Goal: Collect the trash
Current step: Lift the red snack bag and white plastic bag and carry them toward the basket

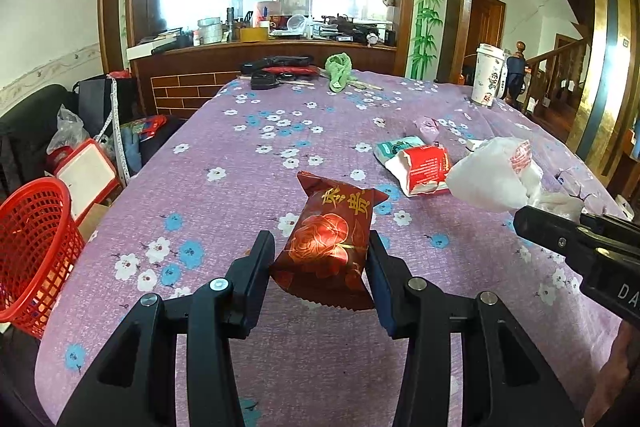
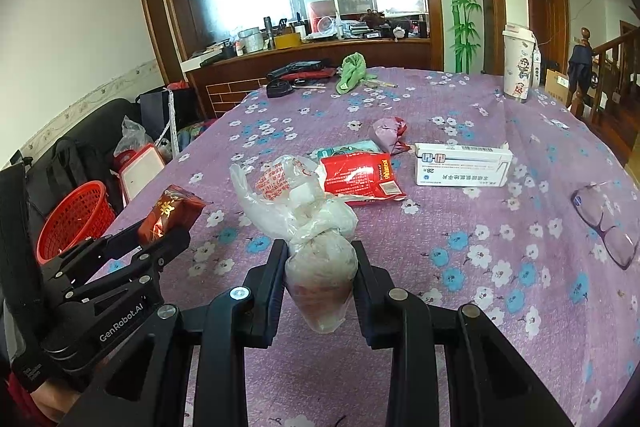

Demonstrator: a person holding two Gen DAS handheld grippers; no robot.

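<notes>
Two loads are in hand: my left tongs point(image 1: 320, 259) are clamped on the red packet point(image 1: 330, 239), and my right tongs point(image 2: 320, 267) are clamped on the knotted plastic bag point(image 2: 316, 239). Both pieces are raised over the desk point(image 2: 460, 315) near its front edge, each pointing away from me along the fingers, packet upright and slightly tilted, bag with its loose tails fanning forward.

What matters for the drop is the basket point(image 1: 34, 251). It stands off the desk's left edge, lower than the cloth, to the left of both tongs. I judge the left hand clearly nearer: in the right wrist view the left tongs sit between my right tongs and the basket point(image 2: 74, 221), so the packet ought to go first, swung left and out past the edge. The bag has to cross the same space afterwards, and I would keep the two apart while doing it.

More trash lies ahead on the cloth: a red wrapper point(image 2: 360, 179) touching a green packet point(image 2: 348, 149), and a pink wad point(image 2: 390, 133) just beyond. The pill box point(image 2: 462, 165) and glasses point(image 2: 604, 223) are to the right; I cannot tell if those count.
</notes>
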